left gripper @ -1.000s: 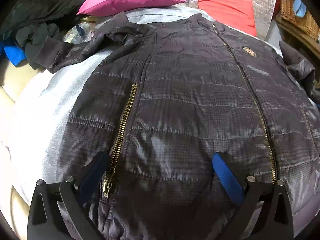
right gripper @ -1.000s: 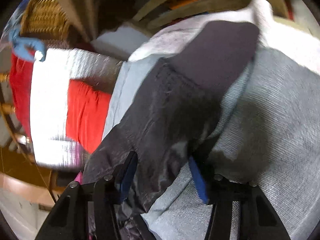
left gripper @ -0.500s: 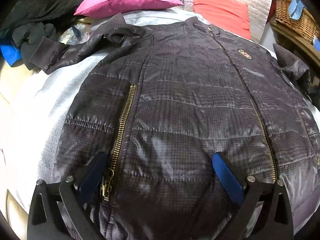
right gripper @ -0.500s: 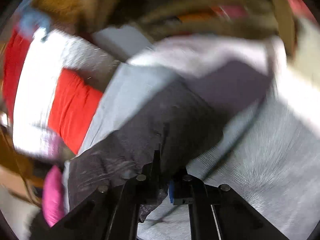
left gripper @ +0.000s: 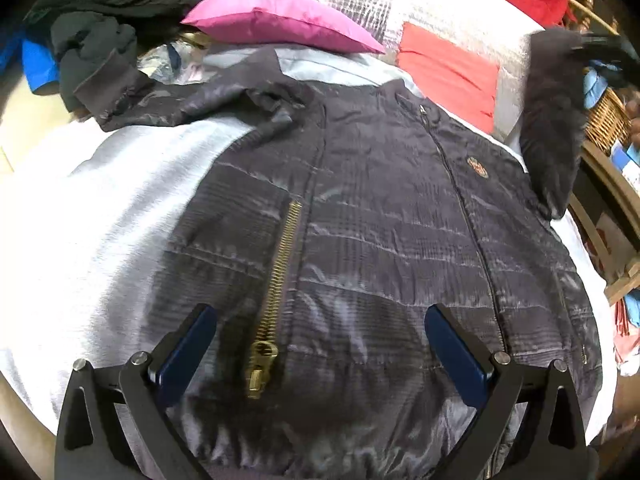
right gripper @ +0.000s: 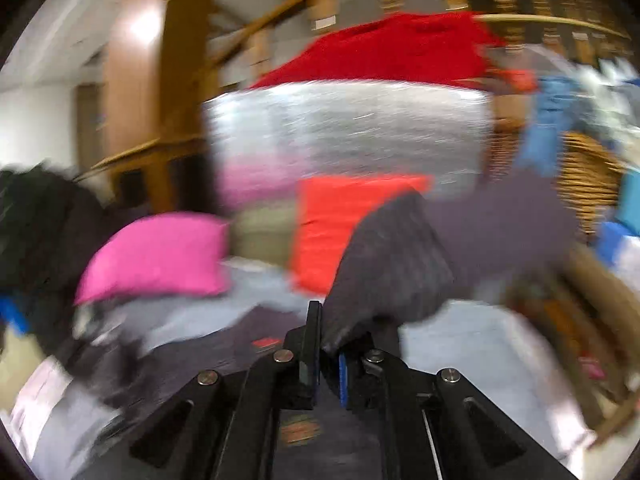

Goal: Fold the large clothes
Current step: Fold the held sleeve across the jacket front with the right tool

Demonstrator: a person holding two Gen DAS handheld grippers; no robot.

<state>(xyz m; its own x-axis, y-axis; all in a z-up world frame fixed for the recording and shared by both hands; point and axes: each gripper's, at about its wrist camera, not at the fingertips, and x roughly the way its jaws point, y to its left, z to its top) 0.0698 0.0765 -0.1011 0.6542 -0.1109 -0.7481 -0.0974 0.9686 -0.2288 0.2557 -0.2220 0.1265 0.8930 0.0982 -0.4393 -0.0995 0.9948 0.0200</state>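
Folding is barely begun: one sleeve (right gripper: 392, 260) of the dark quilted zip-up jacket (left gripper: 380, 240) is held lifted in the pinched-together right gripper (right gripper: 329, 364), while the left gripper (left gripper: 320, 344) is poised wide-jawed and empty over the flat hem, the other sleeve (left gripper: 180, 100) unfolded.

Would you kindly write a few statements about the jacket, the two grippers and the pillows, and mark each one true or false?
1. The right gripper is shut on the jacket's sleeve. True.
2. The left gripper is clamped on the gold zipper. False: it is open, with the zipper lying between its fingers.
3. The jacket lies front up on a grey sheet. True.
4. The pink pillow lies on top of the jacket's chest. False: it sits beyond the collar.
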